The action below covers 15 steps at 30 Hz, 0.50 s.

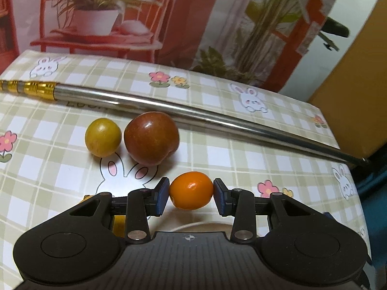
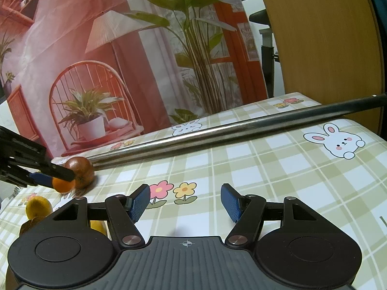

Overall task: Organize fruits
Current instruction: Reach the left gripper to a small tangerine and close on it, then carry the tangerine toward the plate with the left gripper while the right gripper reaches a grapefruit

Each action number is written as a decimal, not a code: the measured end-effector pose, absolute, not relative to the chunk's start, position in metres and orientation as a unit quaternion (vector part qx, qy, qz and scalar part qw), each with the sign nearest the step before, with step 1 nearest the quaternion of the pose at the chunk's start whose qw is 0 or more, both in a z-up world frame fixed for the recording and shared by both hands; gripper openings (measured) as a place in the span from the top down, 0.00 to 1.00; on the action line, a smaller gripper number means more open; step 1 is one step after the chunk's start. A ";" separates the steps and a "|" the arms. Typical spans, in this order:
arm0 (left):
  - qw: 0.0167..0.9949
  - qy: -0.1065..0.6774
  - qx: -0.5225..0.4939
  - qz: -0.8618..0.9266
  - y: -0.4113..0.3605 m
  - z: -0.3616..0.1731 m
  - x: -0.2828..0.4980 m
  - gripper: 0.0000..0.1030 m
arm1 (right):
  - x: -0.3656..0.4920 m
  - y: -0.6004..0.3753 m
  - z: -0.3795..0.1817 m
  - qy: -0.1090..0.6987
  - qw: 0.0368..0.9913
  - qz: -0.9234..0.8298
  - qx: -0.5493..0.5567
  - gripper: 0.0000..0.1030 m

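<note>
Small fruit (image 1: 191, 191) sat between left gripper (image 1: 191, 194) pads above tablecloth (image 1: 241, 145). Two fruits beyond: larger (image 1: 151, 138) right of smaller (image 1: 102, 137). Metal rod (image 1: 193, 111) lay behind them.

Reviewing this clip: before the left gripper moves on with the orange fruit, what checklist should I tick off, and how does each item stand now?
1. Left gripper shut on the orange fruit, a pad on each side: ok.
2. Fruit centred between the pads, not at the tips' edge: ok.
3. Fruit lifted off the tablecloth: cannot tell; a shadow lies below it.
4. Clearance from the red-brown fruit and the yellow-green fruit: ok in the left wrist view, both lie beyond the pads.
5. Right gripper open, holding nothing, apart from the left: ok.
6. Metal rod lies across the cloth behind the fruits; keeping the path short of it: cannot tell.
</note>
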<state>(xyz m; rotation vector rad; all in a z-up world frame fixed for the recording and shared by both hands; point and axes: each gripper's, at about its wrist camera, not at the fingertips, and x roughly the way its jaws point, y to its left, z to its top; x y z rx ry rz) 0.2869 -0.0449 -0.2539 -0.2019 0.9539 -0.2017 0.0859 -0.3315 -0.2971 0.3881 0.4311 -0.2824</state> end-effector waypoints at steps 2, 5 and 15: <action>0.881 0.451 -0.094 -0.105 -0.045 -0.249 0.282 0.60 | 0.086 -0.332 -0.297 0.212 0.948 -0.139 0.191 0.40; 0.891 0.432 -0.088 -0.114 -0.044 -0.240 0.274 0.60 | 0.086 -0.332 -0.297 0.212 0.948 -0.139 0.191 0.40; 0.913 0.377 -0.097 -0.123 -0.023 -0.216 0.243 0.60 | 0.085 -0.332 -0.299 0.211 0.949 -0.134 0.193 0.40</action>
